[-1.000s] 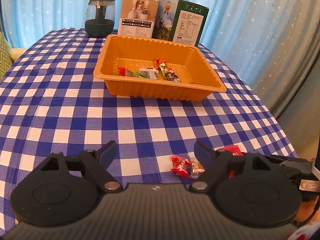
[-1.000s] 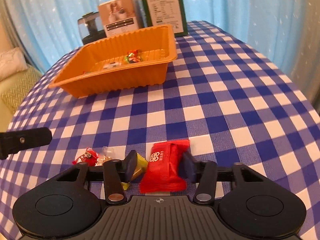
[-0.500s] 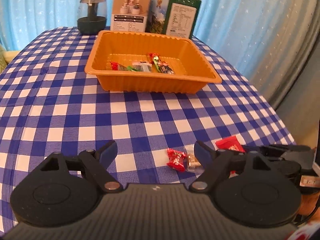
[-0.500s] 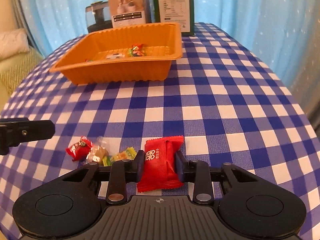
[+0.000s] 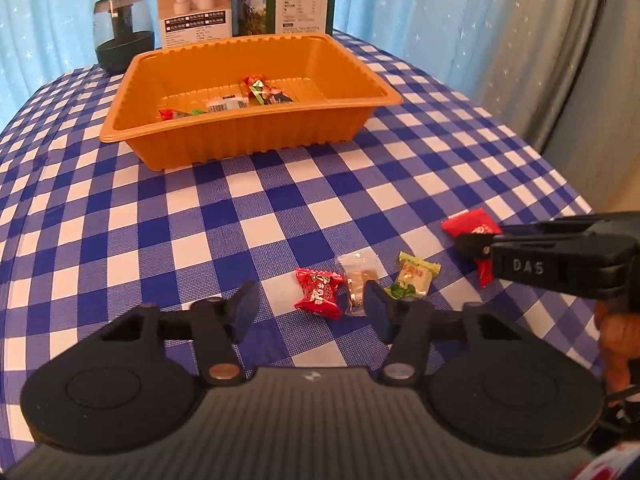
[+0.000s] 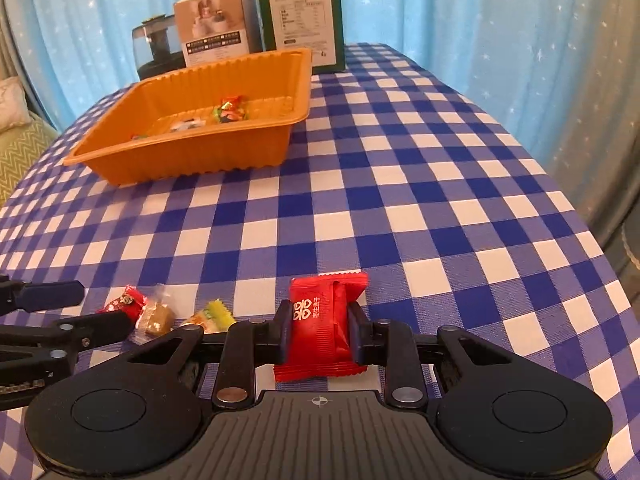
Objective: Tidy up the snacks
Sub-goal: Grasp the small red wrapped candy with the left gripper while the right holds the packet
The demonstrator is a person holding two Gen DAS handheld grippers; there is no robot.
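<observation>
The right tongs (image 6: 316, 334) are clamped on a red snack packet (image 6: 322, 322), their jaws having just closed in on its two long sides while it lies on the checked bench (image 6: 400, 184); the pads press the wrapper in a little, so the hold looks made, though the packet is not visibly lifted. The packet looks light, puffy and soft, a thin glossy film around something small, so it should crumple rather than break, and the slick film could slide out of a loose pinch; a hold across its fat middle, as here, seems the safest place. The left tongs (image 5: 310, 312) stand partly open just above the bench, their jaws having just been narrowing, with a small red sweet (image 5: 318, 292) and a clear-wrapped brown sweet (image 5: 358, 280) lying between the tips but untouched. A yellow-green sweet (image 5: 412, 278) lies just beside them to the right. These are light and hard-centred with loose twisted ends; I judge the body, not the ends, is the part to pinch, and taking one without dragging its neighbour will need care, since the red and the brown one touch. The orange tray (image 5: 256, 136) sits well apart, farther back on the bench, with a few sweets already in it.
</observation>
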